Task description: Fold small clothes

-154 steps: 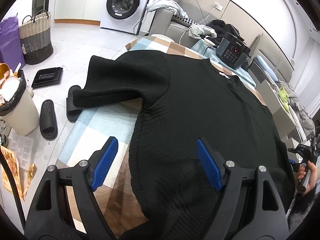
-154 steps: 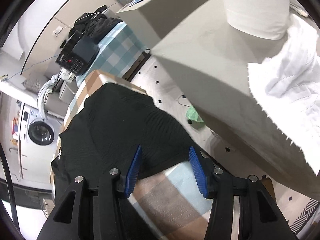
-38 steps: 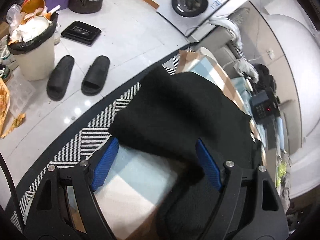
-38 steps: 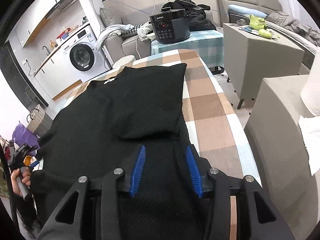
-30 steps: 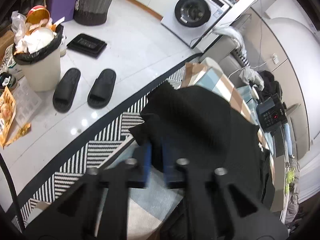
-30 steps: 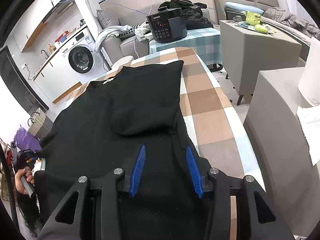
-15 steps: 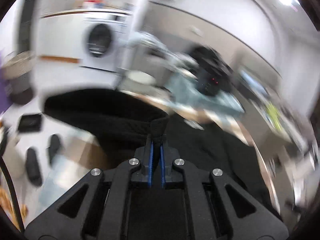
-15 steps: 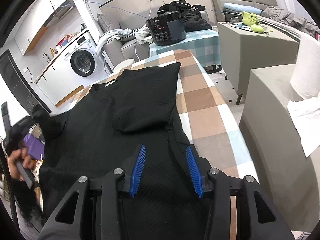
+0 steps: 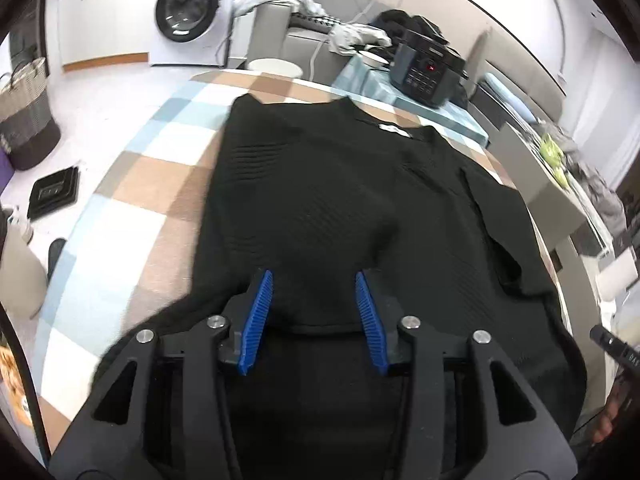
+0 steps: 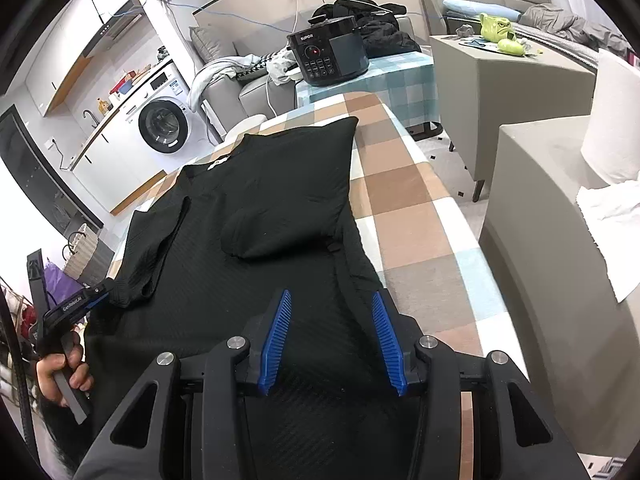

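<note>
Letting the left sleeve (image 9: pixel 304 200) drop inward squares the black top (image 10: pixel 248 280) on the checked table (image 10: pixel 404 200); my left gripper (image 9: pixel 312 312) has just opened, empty, and the right gripper (image 10: pixel 332 340) hovers part-open, empty.

A black ribbed top (image 9: pixel 340 200) lies on a brown, blue and white checked tablecloth (image 9: pixel 152 168).

A white washing machine (image 9: pixel 188 12) and grey sofa (image 10: pixel 256 88) stand along pale walls.

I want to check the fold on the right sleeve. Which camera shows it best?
The right wrist view: the black knitted shirt's folded-in right sleeve lies whole and sharp mid-frame. The left wrist view shows it off-centre, darker and stretched.
</note>
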The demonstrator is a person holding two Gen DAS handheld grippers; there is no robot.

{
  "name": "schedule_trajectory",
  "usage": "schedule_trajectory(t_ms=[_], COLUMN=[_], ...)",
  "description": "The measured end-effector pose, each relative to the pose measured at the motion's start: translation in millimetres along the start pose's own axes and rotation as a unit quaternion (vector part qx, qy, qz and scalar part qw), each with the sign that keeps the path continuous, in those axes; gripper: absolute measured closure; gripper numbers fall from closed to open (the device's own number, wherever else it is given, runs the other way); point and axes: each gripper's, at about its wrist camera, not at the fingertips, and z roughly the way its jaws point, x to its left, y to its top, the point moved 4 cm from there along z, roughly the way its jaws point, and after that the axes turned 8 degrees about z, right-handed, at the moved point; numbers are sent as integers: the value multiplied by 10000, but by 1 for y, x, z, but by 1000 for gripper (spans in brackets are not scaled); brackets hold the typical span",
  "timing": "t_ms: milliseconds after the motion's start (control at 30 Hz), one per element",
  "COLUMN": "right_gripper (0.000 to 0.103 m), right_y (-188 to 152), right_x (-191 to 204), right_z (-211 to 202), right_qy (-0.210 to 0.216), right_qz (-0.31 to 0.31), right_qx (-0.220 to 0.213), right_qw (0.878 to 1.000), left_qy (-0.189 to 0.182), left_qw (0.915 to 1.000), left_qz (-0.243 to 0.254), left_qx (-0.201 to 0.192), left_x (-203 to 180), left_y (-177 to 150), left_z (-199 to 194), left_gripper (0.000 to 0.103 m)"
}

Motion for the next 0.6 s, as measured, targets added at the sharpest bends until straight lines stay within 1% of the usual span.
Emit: schedule_trajectory(t_ms=[67,167,300,400,467,600], right_gripper=[59,59,59,59,59,59], right_y=[-1,-1,-1,-1,-1,-1], right_x=[1,1,-1,-3,-3,-2], right_z=[1,0,1,2,2,1], right_qy=[-3,-23,-74,-122,-131,-144], right_qz=[-24,-27,-6,2,19,23], right_qx=[17,41,66,81,84,100], right_qw=[10000,10000,10000,9999,9999,9998], left_qy=[98,219,551,736,690,327], left_qw=[9999,9996,9984,9969,9970,9985], left_qz=[-60,-169,-154,-278,-363,-430], left_qx=[-8,47,51,-39,-18,0], left_x=[11,36,51,67,72,66], left_y=[1,-6,-8,-8,-7,-8], left_z=[2,1,9,8,9,-7], left_gripper=[62,62,62,62,62,62])
